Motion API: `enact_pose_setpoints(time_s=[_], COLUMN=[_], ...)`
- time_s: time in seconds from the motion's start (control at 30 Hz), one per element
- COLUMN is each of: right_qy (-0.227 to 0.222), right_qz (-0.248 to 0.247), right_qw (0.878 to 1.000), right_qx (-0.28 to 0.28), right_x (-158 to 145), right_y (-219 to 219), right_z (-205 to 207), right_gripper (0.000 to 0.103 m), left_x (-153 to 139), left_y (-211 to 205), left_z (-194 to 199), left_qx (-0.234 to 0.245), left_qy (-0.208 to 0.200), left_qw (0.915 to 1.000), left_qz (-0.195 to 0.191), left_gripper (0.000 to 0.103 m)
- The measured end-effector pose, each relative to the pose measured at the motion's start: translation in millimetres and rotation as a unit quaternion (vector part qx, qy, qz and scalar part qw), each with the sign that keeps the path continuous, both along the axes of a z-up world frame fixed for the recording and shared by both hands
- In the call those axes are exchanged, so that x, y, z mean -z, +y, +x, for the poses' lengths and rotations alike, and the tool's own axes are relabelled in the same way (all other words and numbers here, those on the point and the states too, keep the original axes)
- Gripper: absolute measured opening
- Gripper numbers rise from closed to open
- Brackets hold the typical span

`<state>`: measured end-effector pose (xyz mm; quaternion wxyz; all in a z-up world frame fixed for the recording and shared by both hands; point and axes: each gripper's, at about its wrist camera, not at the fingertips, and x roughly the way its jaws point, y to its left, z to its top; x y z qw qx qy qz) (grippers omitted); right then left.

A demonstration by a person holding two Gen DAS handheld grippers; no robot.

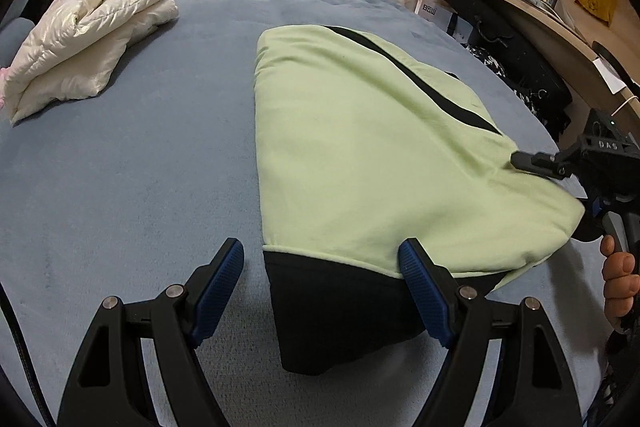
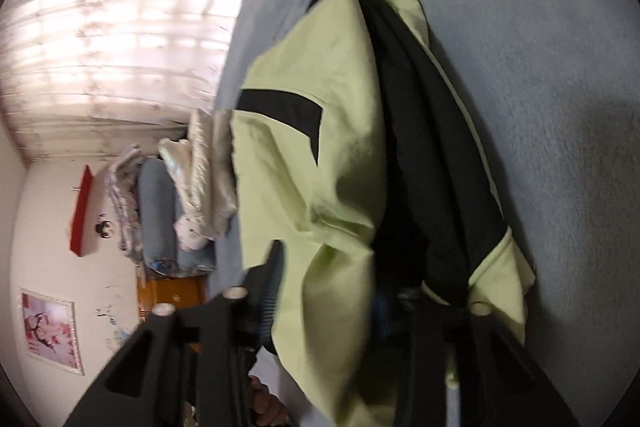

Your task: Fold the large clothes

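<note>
In the blurred right wrist view, cloth hides the right hand-held gripper point(image 2: 344, 291) tips; its jaws look pinched on the light green and black garment point(image 1: 360, 147) at its near right edge. The left hand-held gripper point(image 1: 322, 287) stands wide open, empty, straddling the black hem. The garment lies folded on the blue bed point(image 1: 140, 167).

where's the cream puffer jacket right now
In the left wrist view the cream puffer jacket lies folded at the far left of the blue bed, apart from the green garment.
</note>
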<state>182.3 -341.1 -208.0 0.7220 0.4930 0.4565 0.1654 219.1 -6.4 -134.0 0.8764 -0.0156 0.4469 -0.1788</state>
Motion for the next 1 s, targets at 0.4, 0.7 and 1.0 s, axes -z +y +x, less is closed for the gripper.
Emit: enact_pose_setpoints(time_s=[0.4, 0.7, 1.0], right_qy=[-0.171, -0.075, -0.048], right_qz=[-0.326, -0.358, -0.267], right_qw=[0.93, 0.93, 0.962], right_qx=[-0.013, -0.035, -0.036], right_x=[-102.5, -29.1, -46.3], right_y=[38.7, 18.8, -2.0], right_z=[-8.2, -2.5, 35.8], right_gripper=[0.005, 0.005, 0.042], left_x=[-14.3, 5.5, -33.5], left_y=[-25.2, -31.8, -12.2], left_z=[0.2, 1.8, 24.2], left_qx=[0.02, 0.027, 0.035], left_qy=[-0.024, -0.01, -0.009], left_qw=[0.9995, 0.9992, 0.9989], left_qz=[0.002, 0.028, -0.031], left_gripper=[0.079, 0.08, 0.081])
